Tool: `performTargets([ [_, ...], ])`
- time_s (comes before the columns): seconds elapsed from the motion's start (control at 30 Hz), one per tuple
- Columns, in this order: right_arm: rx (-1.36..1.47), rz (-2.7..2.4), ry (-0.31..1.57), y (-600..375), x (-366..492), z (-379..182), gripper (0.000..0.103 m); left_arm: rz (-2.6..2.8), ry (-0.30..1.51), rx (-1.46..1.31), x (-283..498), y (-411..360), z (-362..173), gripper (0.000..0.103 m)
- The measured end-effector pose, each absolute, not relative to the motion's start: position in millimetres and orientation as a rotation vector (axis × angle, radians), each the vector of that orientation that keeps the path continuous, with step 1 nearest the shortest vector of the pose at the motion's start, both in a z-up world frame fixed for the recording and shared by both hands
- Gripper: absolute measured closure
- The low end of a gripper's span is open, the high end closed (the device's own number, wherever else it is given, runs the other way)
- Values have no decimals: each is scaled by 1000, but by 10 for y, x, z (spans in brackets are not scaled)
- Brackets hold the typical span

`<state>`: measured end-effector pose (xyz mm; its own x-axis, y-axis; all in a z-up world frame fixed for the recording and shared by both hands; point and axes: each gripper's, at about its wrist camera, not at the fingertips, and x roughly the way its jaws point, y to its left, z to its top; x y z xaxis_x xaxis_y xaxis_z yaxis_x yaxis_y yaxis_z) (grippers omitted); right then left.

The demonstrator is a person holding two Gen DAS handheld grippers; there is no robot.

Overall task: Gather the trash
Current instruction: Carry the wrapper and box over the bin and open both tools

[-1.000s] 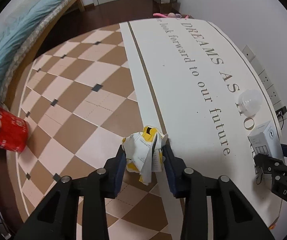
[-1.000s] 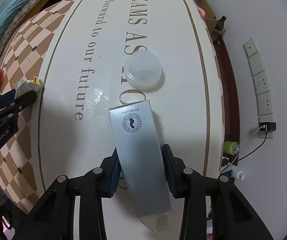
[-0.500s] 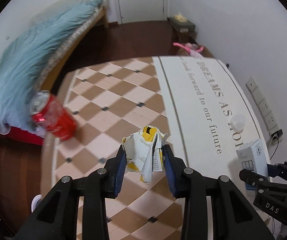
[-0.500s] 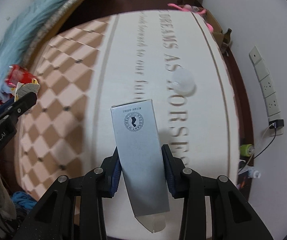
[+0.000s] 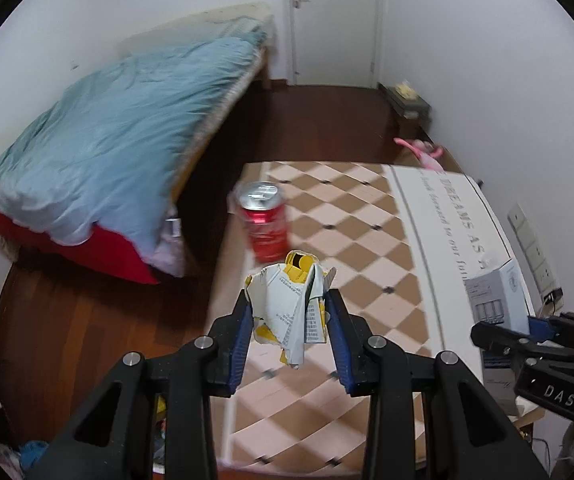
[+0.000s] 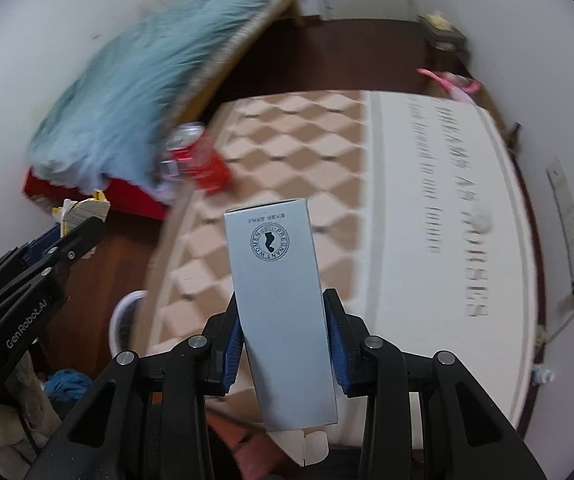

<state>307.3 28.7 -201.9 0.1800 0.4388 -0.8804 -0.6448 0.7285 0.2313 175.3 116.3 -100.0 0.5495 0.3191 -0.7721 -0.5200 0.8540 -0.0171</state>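
In the left wrist view we see the left gripper (image 5: 290, 312) closed on a crumpled paper wrapper (image 5: 289, 306), white with yellow patches and small print, pinched between the blue pads (image 5: 243, 336) at the centre of the frame. Just above it stands a red soda can (image 5: 265, 226), upright near the left edge of the table (image 5: 371, 248), whose top is a tan-and-cream diamond pattern with a white lettered strip along the right. At the right edge of the frame the right gripper (image 5: 527, 328) shows side-on, holding a grey-white box (image 5: 495, 298).

In the right wrist view we see the right gripper (image 6: 285, 332) clamped on that tall grey box (image 6: 281, 320), held upright at centre frame with a round stamp printed near its top; an open flap hangs below it. At the left of the frame the left gripper (image 6: 83, 232) carries the wrapper (image 6: 83, 210). The can (image 6: 195, 160) sits blurred in the upper left part, at the table's (image 6: 407, 208) edge. Beyond, in the upper left, a bed with a blue blanket (image 6: 147, 80) rests on dark wood floor (image 6: 347, 56). A white power strip (image 6: 571, 220) runs along the wall at the right.
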Motion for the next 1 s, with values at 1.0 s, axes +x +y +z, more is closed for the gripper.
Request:
performTargets([
  [1.0, -232, 913, 1606, 3082, 840, -4214, 64, 730, 1198, -851, -540, 3465, -3141, 70],
])
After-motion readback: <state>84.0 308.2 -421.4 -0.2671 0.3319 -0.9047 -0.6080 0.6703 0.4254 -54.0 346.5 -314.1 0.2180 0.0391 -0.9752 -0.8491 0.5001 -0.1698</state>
